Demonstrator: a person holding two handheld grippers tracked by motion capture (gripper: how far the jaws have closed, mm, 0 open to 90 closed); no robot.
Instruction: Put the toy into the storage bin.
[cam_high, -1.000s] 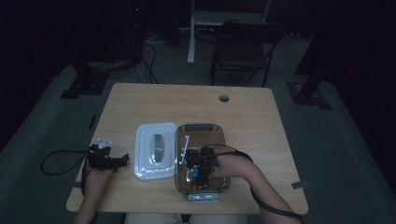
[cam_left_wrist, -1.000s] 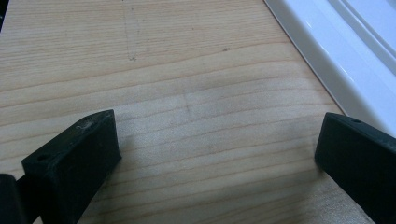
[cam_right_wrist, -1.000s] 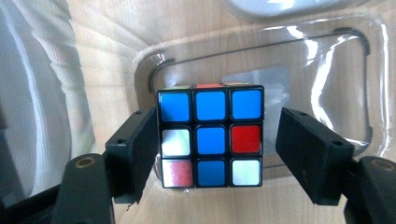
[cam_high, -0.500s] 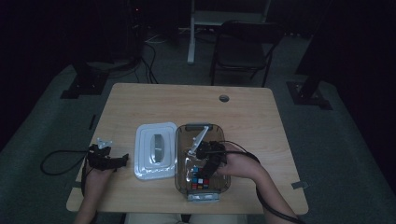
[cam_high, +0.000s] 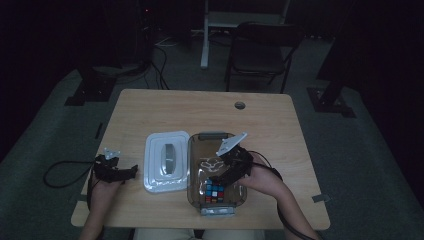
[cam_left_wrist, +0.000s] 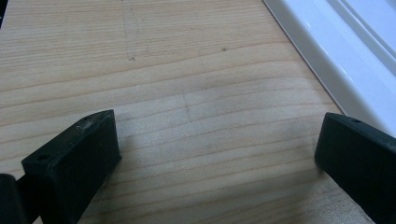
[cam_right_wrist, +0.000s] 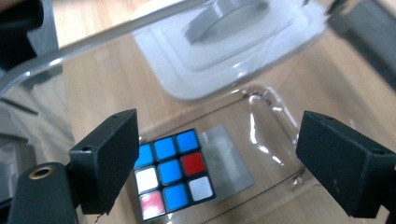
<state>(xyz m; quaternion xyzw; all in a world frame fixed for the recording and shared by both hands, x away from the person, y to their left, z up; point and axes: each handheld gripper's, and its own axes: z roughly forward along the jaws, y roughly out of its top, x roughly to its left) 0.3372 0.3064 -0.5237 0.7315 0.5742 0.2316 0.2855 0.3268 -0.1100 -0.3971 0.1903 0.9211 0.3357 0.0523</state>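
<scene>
A colourful puzzle cube (cam_high: 214, 192) lies on the bottom of a clear plastic container (cam_high: 196, 150), at its near end. In the right gripper view the cube (cam_right_wrist: 172, 173) shows blue, white and red squares and sits free below the jaws. My right gripper (cam_high: 220, 177) (cam_right_wrist: 217, 140) hovers over the container; its jaws have just been opening and stand wide apart with nothing pressed between them. The container's white lid (cam_high: 167, 161) (cam_right_wrist: 233, 42) lies flat to the left. My left gripper (cam_high: 129, 172) (cam_left_wrist: 222, 130) rests open on the wood beside the lid's edge (cam_left_wrist: 336, 51).
The wooden table (cam_high: 210, 112) has bare room across its far half, with a round cable hole (cam_high: 240, 105) near the back edge. A chair (cam_high: 262, 50) and stands sit on the dark floor behind. A cable (cam_high: 60, 172) trails off the left side.
My right gripper has drawn up and back from the near end of the container and its jaws have opened. The cube stays on the container floor. The left hand has not moved.
</scene>
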